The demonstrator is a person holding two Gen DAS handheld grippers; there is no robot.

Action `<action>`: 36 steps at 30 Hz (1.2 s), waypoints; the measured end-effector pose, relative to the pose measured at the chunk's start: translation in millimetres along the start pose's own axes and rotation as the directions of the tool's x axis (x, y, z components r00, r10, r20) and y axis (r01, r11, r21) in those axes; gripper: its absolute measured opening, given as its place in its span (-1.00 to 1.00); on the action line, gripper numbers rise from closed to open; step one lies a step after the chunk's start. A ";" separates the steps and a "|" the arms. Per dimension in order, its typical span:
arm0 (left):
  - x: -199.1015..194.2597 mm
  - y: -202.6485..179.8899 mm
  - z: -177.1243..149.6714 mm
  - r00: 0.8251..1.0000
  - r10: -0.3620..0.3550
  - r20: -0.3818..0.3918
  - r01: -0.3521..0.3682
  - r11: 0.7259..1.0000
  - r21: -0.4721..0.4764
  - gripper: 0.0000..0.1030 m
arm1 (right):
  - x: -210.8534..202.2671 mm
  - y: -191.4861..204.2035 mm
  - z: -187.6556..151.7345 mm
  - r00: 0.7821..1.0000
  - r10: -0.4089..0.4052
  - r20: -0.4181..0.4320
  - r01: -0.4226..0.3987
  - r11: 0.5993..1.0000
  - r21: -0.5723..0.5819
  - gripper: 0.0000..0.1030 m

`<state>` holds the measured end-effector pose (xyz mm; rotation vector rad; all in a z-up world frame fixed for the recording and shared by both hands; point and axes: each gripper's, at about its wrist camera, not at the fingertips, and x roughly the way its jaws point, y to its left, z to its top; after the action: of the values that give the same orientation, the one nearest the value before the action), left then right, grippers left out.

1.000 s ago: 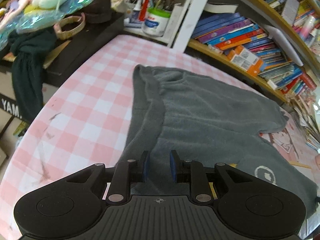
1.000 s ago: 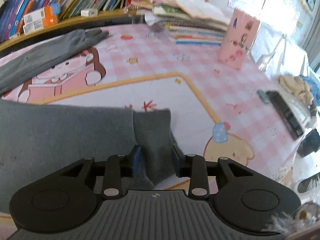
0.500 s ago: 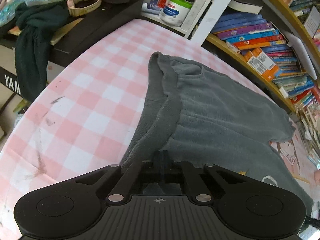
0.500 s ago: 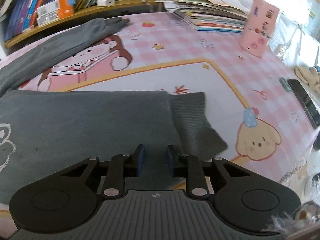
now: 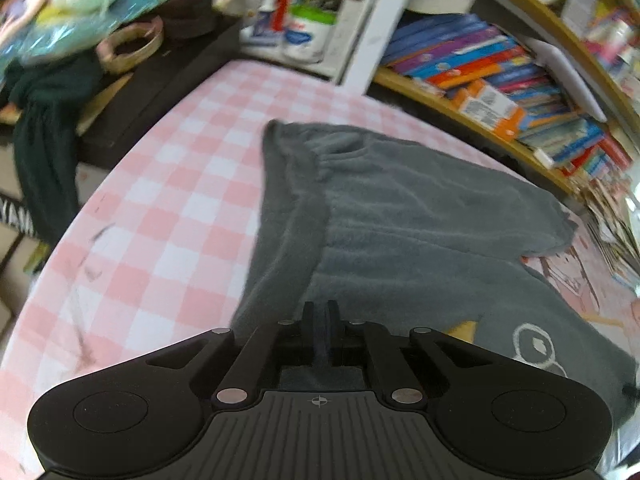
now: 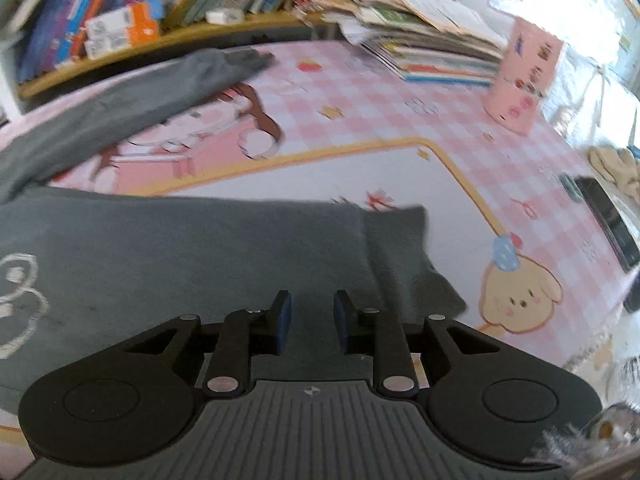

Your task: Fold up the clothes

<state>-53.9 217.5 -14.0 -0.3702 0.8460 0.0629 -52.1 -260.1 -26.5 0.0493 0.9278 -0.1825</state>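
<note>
A grey sweater (image 5: 420, 220) lies spread on the pink checked tablecloth (image 5: 160, 208), its ribbed hem toward the left. My left gripper (image 5: 320, 312) is shut on the sweater's near edge, with dark cloth pinched between the pads. In the right wrist view one sleeve (image 6: 200, 264) lies flat, its ribbed cuff (image 6: 404, 248) to the right. My right gripper (image 6: 310, 314) hovers over that sleeve left of the cuff. Its jaws are opening, and the cloth lies flat in the gap without being pinched. The other sleeve (image 6: 140, 100) stretches along the far side.
Bookshelves (image 5: 500, 80) and a white post (image 5: 380, 20) border the table's far side, with pen pots (image 5: 304, 36) beside them. Dark cloth (image 5: 44, 160) hangs off the left. A book stack (image 6: 432, 52), a pink box (image 6: 520, 80) and a black device (image 6: 608, 220) sit to the right.
The left jaws have closed on the sweater's edge. The right gripper has slid left from the cuff along the sleeve; its jaws narrowed, then widened slightly.
</note>
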 end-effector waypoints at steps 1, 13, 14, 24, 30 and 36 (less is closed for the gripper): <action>-0.8 -4.0 0.4 1.000 -0.006 0.003 0.006 1.000 0.022 -0.87 | -2.5 4.2 1.3 1.000 0.011 0.009 -0.011 1.000 -0.006 -0.56; -5.2 -17.0 -1.9 0.998 -0.058 0.013 0.056 0.993 0.100 -0.43 | -26.0 40.5 -1.3 0.997 0.071 0.034 -0.069 0.996 -0.050 -0.43; -5.4 -17.7 -2.7 0.998 -0.062 0.013 0.060 0.993 0.104 -0.42 | -27.1 41.8 -2.1 0.997 0.071 0.033 -0.069 0.996 -0.054 -0.43; -1.1 -24.6 -11.6 0.996 -0.084 -0.014 0.085 0.986 0.143 -0.19 | -33.8 52.5 -5.2 0.997 0.078 0.017 -0.076 0.993 -0.088 -0.35; 1.7 -29.7 -13.4 0.998 -0.066 -0.018 0.068 0.987 0.144 0.07 | -31.5 57.6 -0.4 0.994 0.112 0.013 -0.109 0.985 -0.135 -0.17; 7.0 -42.6 -14.9 1.000 -0.027 -0.016 0.029 0.990 0.135 0.35 | -21.2 54.3 12.1 0.988 0.156 -0.001 -0.154 0.972 -0.178 0.15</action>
<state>-51.4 171.9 -15.5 -0.2556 0.8536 -0.0232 -45.2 -205.3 -4.3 -0.0445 0.9194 0.0453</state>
